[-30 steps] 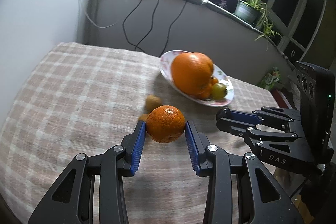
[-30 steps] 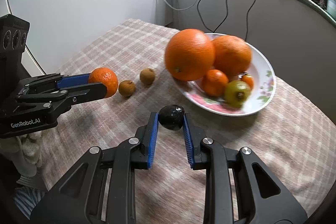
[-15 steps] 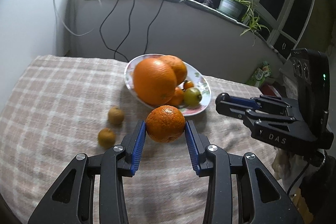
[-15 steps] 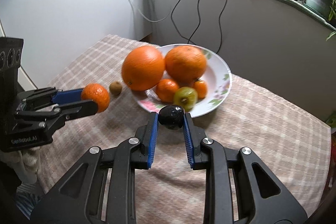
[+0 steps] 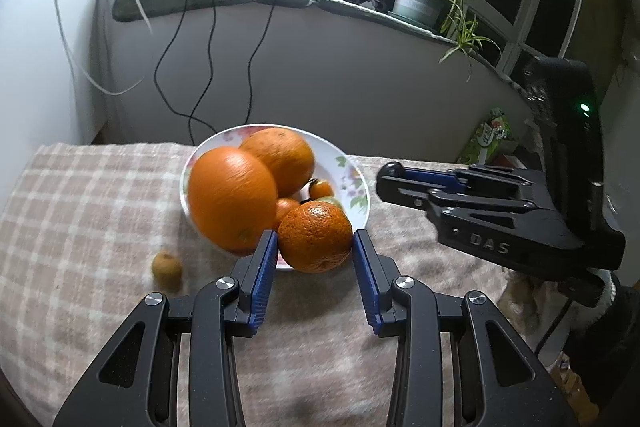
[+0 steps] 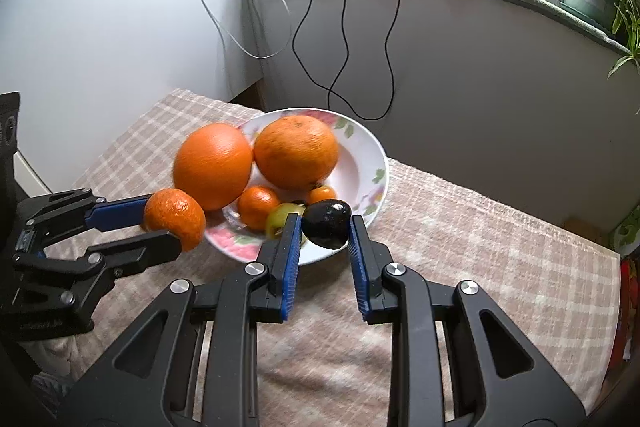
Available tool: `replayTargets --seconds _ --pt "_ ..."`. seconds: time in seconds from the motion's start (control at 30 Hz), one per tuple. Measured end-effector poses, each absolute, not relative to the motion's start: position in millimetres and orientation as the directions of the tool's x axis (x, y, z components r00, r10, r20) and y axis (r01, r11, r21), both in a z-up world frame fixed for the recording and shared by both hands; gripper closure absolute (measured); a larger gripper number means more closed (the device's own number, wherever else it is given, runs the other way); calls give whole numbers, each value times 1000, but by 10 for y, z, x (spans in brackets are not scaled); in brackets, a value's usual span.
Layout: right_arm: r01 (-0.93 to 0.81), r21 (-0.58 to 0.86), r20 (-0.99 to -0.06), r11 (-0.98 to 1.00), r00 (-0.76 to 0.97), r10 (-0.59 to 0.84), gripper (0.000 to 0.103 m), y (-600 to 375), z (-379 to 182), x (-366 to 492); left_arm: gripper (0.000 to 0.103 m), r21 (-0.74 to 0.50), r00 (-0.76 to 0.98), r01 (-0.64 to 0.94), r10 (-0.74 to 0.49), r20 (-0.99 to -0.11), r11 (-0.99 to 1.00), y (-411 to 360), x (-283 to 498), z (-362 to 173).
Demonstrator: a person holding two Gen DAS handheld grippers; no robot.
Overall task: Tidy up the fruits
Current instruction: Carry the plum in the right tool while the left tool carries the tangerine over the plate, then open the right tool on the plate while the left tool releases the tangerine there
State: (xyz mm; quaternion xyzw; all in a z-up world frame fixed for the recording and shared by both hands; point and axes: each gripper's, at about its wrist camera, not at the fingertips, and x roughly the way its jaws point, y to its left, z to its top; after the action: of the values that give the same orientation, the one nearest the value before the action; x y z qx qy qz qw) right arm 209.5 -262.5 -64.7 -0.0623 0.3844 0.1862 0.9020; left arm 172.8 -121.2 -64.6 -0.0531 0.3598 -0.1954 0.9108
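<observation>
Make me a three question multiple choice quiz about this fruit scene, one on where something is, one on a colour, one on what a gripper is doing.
1. Where does the small brown fruit lie?
A. in the plate
B. on the checked cloth beside the plate
C. on the window ledge

2. What colour is the fruit in the right gripper?
A. near black
B. yellow
C. red

3. What is the left gripper doing?
A. open, holding nothing
B. resting on the cloth
C. shut on the mandarin

Answers: 1 B, it sits on the checked cloth, outside the plate rim. 2 A, the dark fruit looks black. 3 C, both pads press the mandarin.
</observation>
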Motion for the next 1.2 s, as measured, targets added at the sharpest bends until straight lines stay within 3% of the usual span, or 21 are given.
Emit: replayTargets --seconds 1.2 --pt "-378 78 -737 923 601 308 78 -2673 -868 2782 66 -159 663 351 -365 -654 923 -1556 2194 -721"
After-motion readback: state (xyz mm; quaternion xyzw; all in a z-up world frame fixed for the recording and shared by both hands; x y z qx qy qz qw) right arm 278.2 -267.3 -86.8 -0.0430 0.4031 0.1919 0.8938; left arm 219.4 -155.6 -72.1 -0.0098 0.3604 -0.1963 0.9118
